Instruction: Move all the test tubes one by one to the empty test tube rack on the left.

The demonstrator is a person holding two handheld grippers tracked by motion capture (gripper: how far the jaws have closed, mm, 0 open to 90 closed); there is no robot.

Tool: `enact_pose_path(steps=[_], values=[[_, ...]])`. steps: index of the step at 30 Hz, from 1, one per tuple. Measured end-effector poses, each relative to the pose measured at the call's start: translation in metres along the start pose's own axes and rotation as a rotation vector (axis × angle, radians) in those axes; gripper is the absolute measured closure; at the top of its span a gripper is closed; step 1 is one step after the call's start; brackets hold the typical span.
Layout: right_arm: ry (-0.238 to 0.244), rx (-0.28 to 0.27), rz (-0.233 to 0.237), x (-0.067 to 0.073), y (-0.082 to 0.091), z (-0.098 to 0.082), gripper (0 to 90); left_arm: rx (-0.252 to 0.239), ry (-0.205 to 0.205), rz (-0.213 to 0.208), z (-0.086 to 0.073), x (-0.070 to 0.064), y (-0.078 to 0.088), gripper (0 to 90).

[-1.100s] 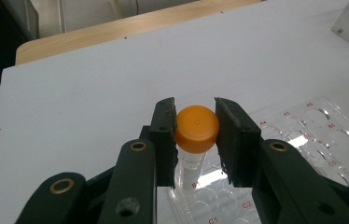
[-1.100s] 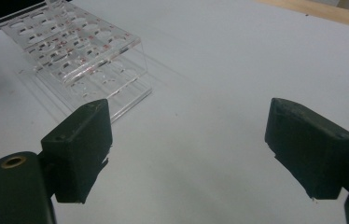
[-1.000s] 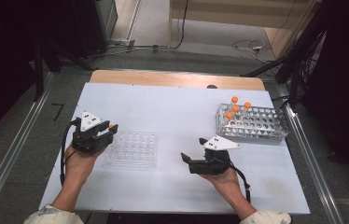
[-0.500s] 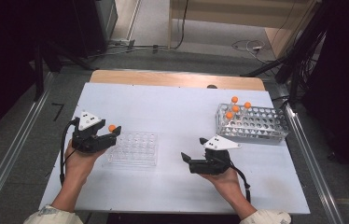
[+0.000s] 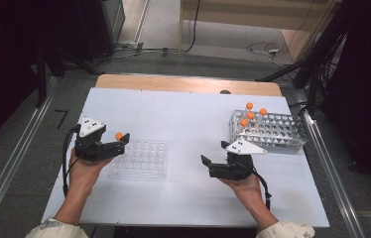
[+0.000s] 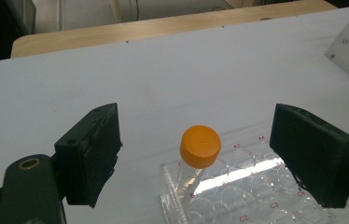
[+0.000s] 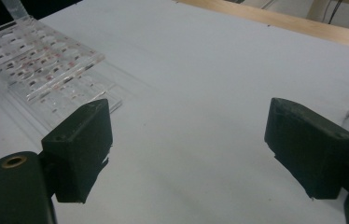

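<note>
Jaws of left gripper (image 6: 196, 158) just spread clear of orange-capped tube (image 6: 199, 148) leaning in corner well of clear rack (image 5: 141, 158), right gripper (image 5: 212, 166) open and empty over surface (image 5: 183, 114); best withdrawn straight back, tube untouched.

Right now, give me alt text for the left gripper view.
An orange-capped tube stands tilted in a corner well of a clear plastic rack on a white table, between the left gripper's two black jaws, which have just been opening and stand clear of it.
</note>
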State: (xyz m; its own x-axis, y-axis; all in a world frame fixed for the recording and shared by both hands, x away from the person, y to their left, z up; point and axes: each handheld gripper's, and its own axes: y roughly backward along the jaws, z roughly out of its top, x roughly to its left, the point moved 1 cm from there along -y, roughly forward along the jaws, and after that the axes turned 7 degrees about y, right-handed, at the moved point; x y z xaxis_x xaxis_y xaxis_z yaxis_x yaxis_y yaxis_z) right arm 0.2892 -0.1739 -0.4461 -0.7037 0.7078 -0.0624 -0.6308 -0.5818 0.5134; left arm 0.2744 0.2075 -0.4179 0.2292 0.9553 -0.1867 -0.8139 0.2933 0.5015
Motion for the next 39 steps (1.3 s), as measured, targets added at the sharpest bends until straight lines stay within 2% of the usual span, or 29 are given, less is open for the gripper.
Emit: enact_pose_path(steps=[4, 11, 15, 18, 19, 22, 26, 29, 33, 39], values=[[-0.017, -0.008, -0.012, -0.007, 0.003, 0.001, 13.5, -0.01, 0.01, -0.003, 0.001, 0.0, 0.001, 13.5], [-0.033, -0.014, -0.043, -0.018, 0.006, 0.002, 13.5, -0.031, 0.028, -0.02, 0.002, -0.001, 0.004, 13.5], [-0.064, -0.018, -0.08, -0.029, 0.01, 0.004, 13.7, -0.049, 0.025, -0.022, 0.003, -0.003, 0.007, 13.6], [-0.091, -0.02, -0.138, -0.04, 0.013, 0.005, 13.9, -0.054, 0.023, -0.024, 0.004, -0.004, 0.008, 13.8], [-0.091, -0.02, -0.138, -0.04, 0.013, 0.005, 14.0, -0.056, 0.025, -0.024, 0.004, -0.005, 0.008, 13.8], [-0.112, -0.02, -0.192, -0.047, 0.013, 0.005, 14.3, -0.061, 0.022, -0.025, 0.004, -0.007, 0.008, 13.9], [-0.11, -0.036, -0.268, -0.053, 0.013, 0.006, 17.1, -0.071, 0.02, -0.024, 0.005, -0.008, 0.01, 13.9], [-0.128, -0.041, -0.309, -0.059, 0.01, 0.005, 18.5, -0.073, 0.021, -0.025, 0.005, -0.008, 0.01, 13.9], [-0.139, -0.038, -0.342, -0.067, 0.003, 0.004, 23.5, -0.07, 0.017, -0.027, 0.004, -0.01, 0.01, 13.9], [-0.152, -0.025, -0.358, -0.077, -0.005, 0.0, 35.6, -0.083, 0.01, -0.046, 0.006, -0.017, 0.013, 13.3]])
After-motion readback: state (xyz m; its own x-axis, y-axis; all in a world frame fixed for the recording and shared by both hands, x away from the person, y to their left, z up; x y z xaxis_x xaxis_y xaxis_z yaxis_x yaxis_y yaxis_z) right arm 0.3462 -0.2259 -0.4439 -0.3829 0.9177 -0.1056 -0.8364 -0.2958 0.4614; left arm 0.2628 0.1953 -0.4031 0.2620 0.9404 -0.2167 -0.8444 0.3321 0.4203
